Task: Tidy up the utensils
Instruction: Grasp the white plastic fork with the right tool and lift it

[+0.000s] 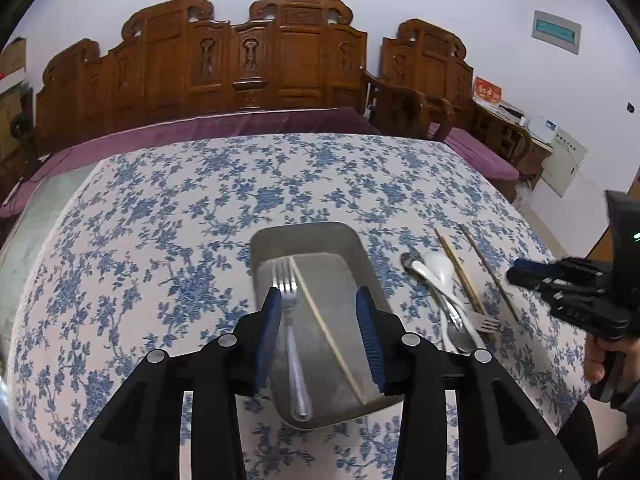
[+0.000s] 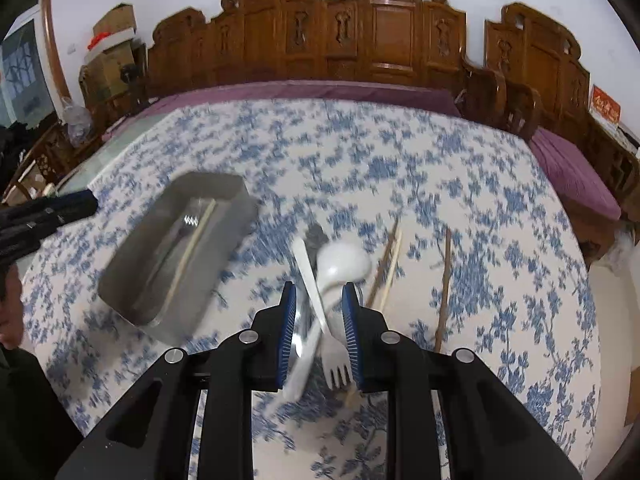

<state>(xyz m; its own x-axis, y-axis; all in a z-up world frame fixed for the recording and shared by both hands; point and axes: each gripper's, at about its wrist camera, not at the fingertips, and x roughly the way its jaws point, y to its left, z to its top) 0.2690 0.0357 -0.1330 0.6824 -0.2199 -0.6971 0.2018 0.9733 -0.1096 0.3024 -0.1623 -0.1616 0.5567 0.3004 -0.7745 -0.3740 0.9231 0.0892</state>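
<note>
Grey metal fills the middle of my left view: the tray (image 1: 308, 240) sits on the blue-flowered tablecloth (image 1: 160, 240) of the table, and inside it lie a steel fork (image 1: 289, 320) and one pale chopstick (image 1: 328, 332), side by side along its length. My left hand-held gripper (image 1: 320, 334) hangs over the tray with its jaws apart, pads on either side of those two pieces and pressing on neither; nothing is held.

To the right of the tray, well clear of its rim, the rest is heaped on the cloth: a white ceramic spoon (image 2: 344, 266), a metal spoon (image 1: 416, 264), a second fork (image 2: 336, 364), a pair of light chopsticks (image 2: 390, 260) and a darker single stick (image 2: 444, 288) a little apart. My right hand-held gripper (image 2: 320, 336) is over that heap, jaws parted around the spoon handles and the fork; the picture is smeared, but the pads do not appear to press on anything.
</note>
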